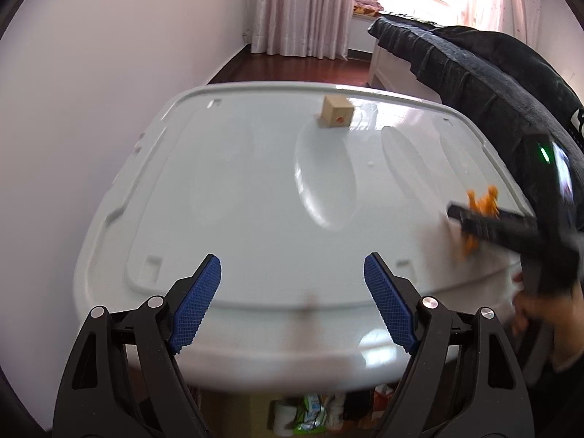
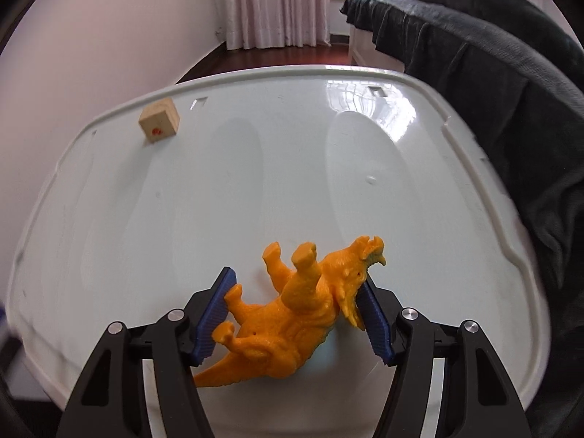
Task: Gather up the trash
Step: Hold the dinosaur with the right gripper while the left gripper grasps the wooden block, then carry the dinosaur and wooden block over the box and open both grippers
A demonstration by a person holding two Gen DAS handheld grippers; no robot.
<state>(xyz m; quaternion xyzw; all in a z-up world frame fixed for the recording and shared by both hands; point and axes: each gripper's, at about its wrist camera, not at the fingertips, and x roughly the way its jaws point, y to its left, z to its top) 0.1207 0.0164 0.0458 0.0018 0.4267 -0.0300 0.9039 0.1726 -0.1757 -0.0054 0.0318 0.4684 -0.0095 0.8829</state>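
Observation:
An orange toy dinosaur [image 2: 292,314] lies on its side, legs up, between the blue pads of my right gripper [image 2: 297,306], which touch its rear leg and its head; the jaws are shut on it just over the white lid [image 2: 219,200]. In the left wrist view the same toy [image 1: 481,204] shows blurred at the lid's right edge inside the right gripper [image 1: 474,219]. A small wooden cube [image 1: 336,112] with a red mark stands at the lid's far side, also in the right wrist view [image 2: 159,119]. My left gripper [image 1: 292,292] is open and empty over the lid's near edge.
The lid [image 1: 219,200] tops a white storage bin. A dark blanket [image 2: 492,91] covers furniture along the right. A white wall [image 1: 91,91] runs along the left. Packets and wrappers [image 1: 321,412] lie below the lid's near edge.

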